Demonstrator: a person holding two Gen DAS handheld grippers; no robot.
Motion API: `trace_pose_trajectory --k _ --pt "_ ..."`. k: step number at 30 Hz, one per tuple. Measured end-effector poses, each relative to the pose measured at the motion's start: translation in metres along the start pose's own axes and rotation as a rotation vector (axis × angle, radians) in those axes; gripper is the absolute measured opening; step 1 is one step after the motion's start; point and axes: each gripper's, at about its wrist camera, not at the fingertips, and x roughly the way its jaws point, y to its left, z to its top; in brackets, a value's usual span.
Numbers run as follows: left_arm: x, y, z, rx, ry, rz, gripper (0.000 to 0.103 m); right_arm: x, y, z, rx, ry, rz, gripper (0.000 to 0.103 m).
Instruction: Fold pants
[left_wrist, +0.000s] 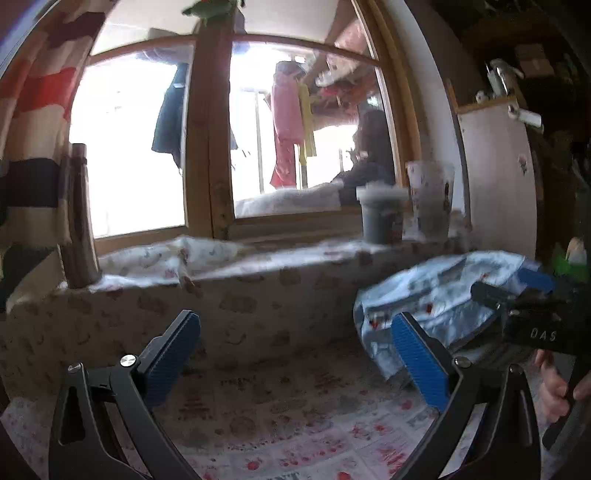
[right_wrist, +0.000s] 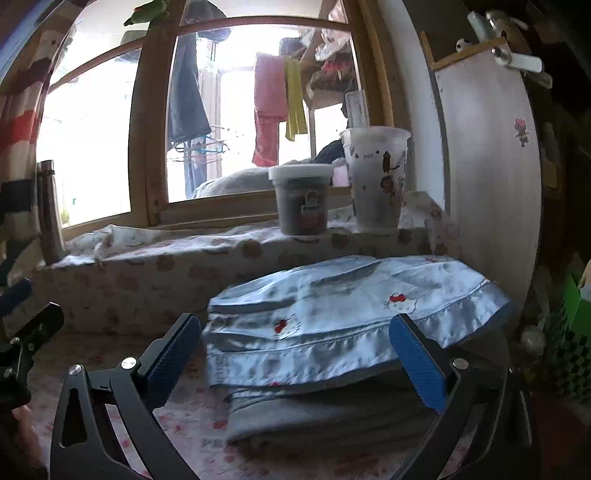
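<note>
The table (right_wrist: 110, 424) is covered by a thin printed cloth, red motifs on white, and the ledge (right_wrist: 166, 266) behind by a similar one. On the table, against the ledge and a pale cabinet (right_wrist: 491, 184), the pants (right_wrist: 332, 317) are seen as a folded stack: light blue, satiny, small red prints, a stitched hem band along the near edge, a greyer layer beneath. They are judged light, limp and somewhat slippery; a pinch on the hem band or a doubled edge should hold best. The right gripper (right_wrist: 295, 354) is spread wide before the stack, nothing held. The left gripper (left_wrist: 295, 354) is likewise spread, empty, left of the pants. A lidded tub (right_wrist: 301, 199) and cup (right_wrist: 375, 177) stand on the ledge.
</note>
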Motion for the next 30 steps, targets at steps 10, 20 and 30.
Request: trace_pose_trajectory --k 10,20,30 --pt "0.011 0.001 -0.016 -0.040 0.040 -0.042 0.102 0.018 -0.018 -0.017 0.024 0.074 -0.018 0.102" --pt "0.026 0.011 -0.021 -0.082 0.123 -0.015 0.102 0.016 -0.013 -0.017 -0.003 0.068 -0.074 0.102" --pt "0.026 0.013 -0.021 -0.084 0.125 0.009 0.103 0.016 -0.011 -0.017 -0.013 0.073 -0.070 0.102"
